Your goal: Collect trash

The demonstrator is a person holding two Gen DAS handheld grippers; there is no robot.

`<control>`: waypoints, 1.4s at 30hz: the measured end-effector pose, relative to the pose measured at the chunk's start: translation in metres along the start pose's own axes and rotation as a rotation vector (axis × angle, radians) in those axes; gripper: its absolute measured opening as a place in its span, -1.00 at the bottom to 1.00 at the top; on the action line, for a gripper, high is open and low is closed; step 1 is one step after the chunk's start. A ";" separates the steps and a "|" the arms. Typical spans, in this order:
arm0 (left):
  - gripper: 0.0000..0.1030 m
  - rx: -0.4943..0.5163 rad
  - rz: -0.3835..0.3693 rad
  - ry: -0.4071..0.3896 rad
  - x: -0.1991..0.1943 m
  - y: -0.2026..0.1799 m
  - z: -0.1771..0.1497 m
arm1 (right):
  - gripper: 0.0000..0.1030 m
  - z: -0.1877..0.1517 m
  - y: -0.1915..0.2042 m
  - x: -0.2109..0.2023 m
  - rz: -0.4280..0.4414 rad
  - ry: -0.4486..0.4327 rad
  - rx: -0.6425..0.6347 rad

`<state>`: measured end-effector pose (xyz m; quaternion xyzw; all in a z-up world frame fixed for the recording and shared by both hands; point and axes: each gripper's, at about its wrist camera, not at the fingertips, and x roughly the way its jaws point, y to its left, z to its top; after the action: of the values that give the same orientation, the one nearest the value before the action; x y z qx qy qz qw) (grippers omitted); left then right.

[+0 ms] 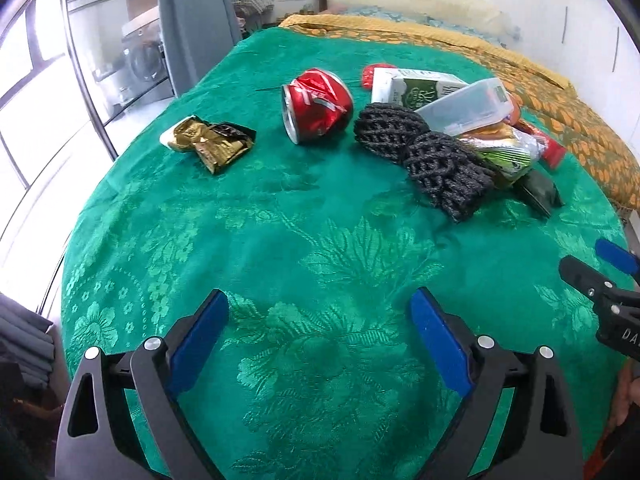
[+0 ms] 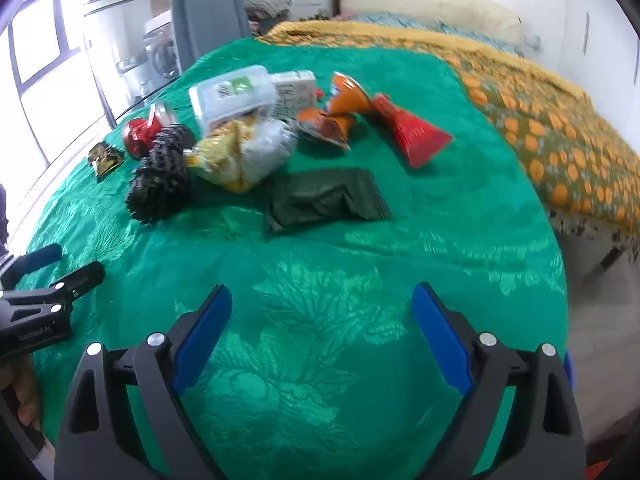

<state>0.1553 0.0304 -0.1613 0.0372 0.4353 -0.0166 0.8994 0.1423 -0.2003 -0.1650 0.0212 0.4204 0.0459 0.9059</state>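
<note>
Trash lies on a green patterned cloth (image 1: 320, 248). A crushed red can (image 1: 316, 106), a gold wrapper (image 1: 210, 142), black foam netting (image 1: 424, 152), a clear plastic box (image 1: 466, 106) and a green-white carton (image 1: 416, 88) show in the left wrist view. The right wrist view shows a dark green bag (image 2: 326, 200), a red wrapper (image 2: 412, 134), an orange wrapper (image 2: 338, 110) and a yellow-clear packet (image 2: 244, 152). My left gripper (image 1: 320, 334) is open and empty above the near cloth. My right gripper (image 2: 322, 330) is open and empty too, to the right of the left one.
The cloth (image 2: 360, 280) covers a bed with an orange-patterned blanket (image 2: 540, 112) at the far right. A window (image 1: 28, 92) and a washing machine (image 1: 144, 60) are at the left. The bed's right edge (image 2: 568, 264) drops to the floor.
</note>
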 end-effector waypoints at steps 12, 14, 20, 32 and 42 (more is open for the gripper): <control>0.84 -0.060 0.025 -0.004 -0.006 0.013 -0.001 | 0.73 0.001 0.007 0.007 -0.062 0.035 -0.024; 0.84 -0.146 -0.014 -0.023 -0.010 0.033 0.005 | 0.73 0.000 0.008 0.006 -0.068 0.030 -0.028; 0.83 -0.272 0.049 -0.092 0.006 0.076 0.080 | 0.73 0.000 0.006 0.006 -0.056 0.036 -0.018; 0.65 -0.329 0.255 0.065 0.092 0.098 0.121 | 0.73 0.002 0.003 0.006 -0.044 0.034 -0.010; -0.52 -0.121 -0.020 -0.017 0.022 0.090 0.077 | 0.73 0.004 0.001 0.006 -0.035 0.029 0.003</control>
<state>0.2345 0.1136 -0.1264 -0.0216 0.4282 0.0005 0.9034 0.1490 -0.1989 -0.1670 0.0147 0.4337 0.0299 0.9004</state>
